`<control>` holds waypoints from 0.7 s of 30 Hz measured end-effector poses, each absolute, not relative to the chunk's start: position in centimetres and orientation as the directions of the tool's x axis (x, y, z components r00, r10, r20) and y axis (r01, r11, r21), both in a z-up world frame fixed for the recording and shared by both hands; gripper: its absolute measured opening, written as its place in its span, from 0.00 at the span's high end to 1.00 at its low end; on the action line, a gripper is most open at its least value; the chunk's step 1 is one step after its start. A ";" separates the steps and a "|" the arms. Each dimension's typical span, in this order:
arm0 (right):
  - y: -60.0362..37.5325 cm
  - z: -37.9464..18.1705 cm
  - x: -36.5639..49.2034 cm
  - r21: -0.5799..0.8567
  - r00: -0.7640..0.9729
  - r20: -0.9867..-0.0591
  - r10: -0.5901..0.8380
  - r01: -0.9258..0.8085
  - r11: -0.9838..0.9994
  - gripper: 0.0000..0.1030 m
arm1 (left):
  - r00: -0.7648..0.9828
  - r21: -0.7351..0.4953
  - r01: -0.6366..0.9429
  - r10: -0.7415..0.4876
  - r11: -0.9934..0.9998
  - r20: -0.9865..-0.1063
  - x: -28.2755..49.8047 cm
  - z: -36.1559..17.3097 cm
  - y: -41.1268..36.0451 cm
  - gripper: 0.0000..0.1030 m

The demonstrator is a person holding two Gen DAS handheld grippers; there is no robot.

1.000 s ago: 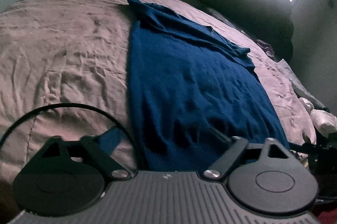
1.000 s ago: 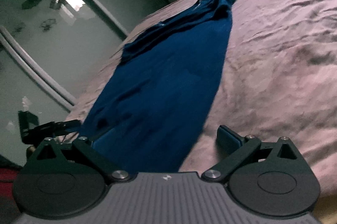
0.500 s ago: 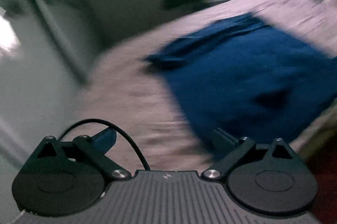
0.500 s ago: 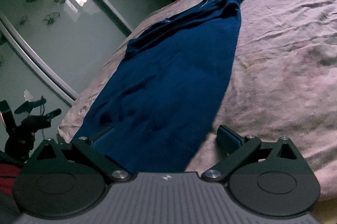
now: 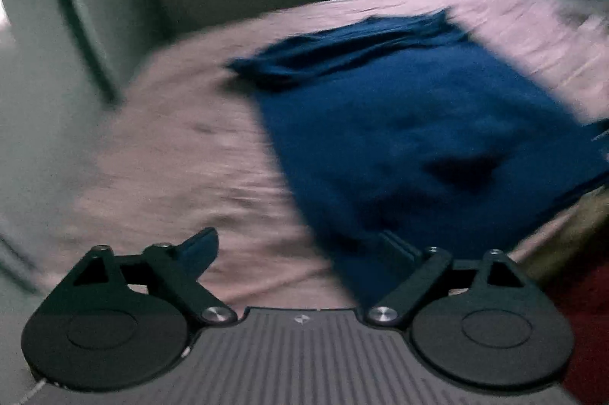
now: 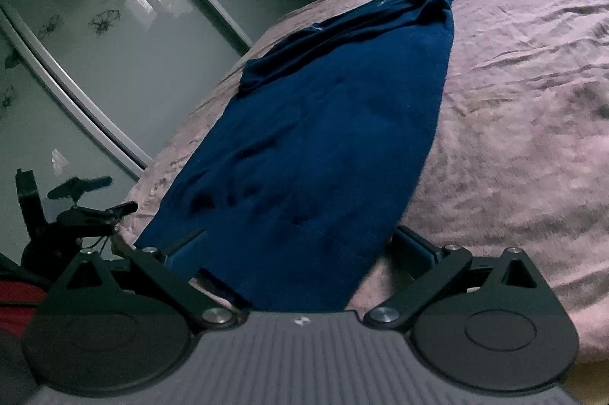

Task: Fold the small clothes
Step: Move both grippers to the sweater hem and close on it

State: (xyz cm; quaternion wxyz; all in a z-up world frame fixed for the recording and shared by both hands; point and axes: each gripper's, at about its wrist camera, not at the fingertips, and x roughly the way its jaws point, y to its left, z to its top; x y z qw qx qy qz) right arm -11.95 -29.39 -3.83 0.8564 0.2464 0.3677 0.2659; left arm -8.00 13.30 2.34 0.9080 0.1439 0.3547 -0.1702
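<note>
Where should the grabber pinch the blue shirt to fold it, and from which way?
Probably the bottom hem of the blue shirt, the edge nearest the right gripper. It lies long and flat on the pink bedsheet, sleeves bunched at the far end, so the near corners are easiest to pinch. Come in low from the foot edge, slide one finger under, then carry the hem toward the collar.
</note>
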 end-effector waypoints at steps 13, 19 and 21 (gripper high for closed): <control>-29.0 -4.1 -12.1 0.677 0.547 -0.455 0.702 -0.300 0.672 0.01 | 0.519 -0.224 0.385 -0.411 0.895 -0.749 -4.9 -2.0 13.5 0.27; -26.9 -4.9 -11.5 0.643 0.532 -0.510 0.676 -0.285 0.710 0.79 | 0.534 -0.195 0.380 -0.387 0.904 -0.752 -5.0 -1.8 12.7 0.84; -27.1 -4.9 -11.6 0.645 0.536 -0.515 0.669 -0.272 0.714 0.86 | 0.521 -0.237 0.364 -0.408 0.900 -0.750 -4.9 -1.7 13.2 0.92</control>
